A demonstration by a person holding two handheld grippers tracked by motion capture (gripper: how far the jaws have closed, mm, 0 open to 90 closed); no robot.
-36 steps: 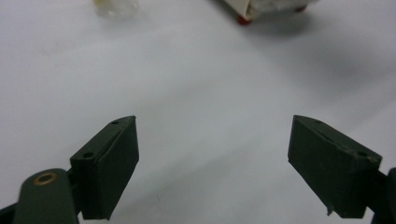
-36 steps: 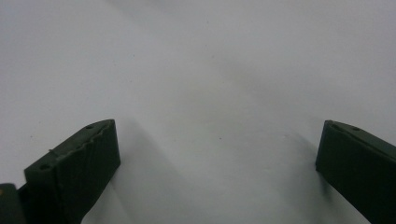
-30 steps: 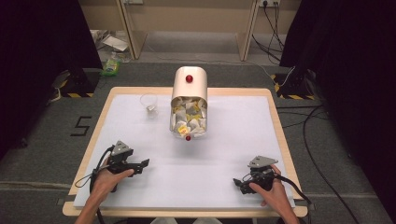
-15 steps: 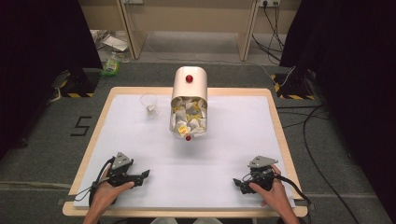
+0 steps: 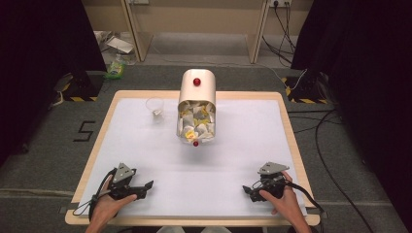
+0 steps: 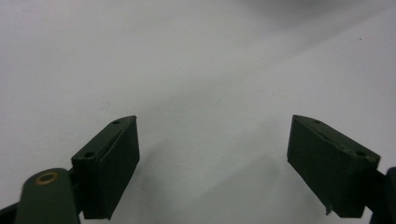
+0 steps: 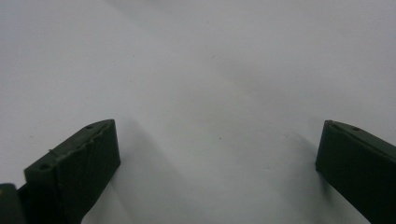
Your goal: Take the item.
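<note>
High view: my left tongs (image 5: 145, 186) rest low at the near left of the table (image 5: 233, 160), my right tongs (image 5: 248, 190) at the near right, well apart from each other. Both point inward across the white surface. My left tongs' own view shows their jaws spread wide with nothing but bare white table between them; my right tongs' view shows the same, jaws wide and empty. Far ahead of both tongs, about midway between them, lies a cream bread-bin-like container (image 5: 196, 104) with a red knob (image 5: 197, 81), its open front full of yellow-and-white packets (image 5: 196, 124). Just left of it, ahead of my left tongs, stands a clear plastic cup (image 5: 155, 108).
</note>
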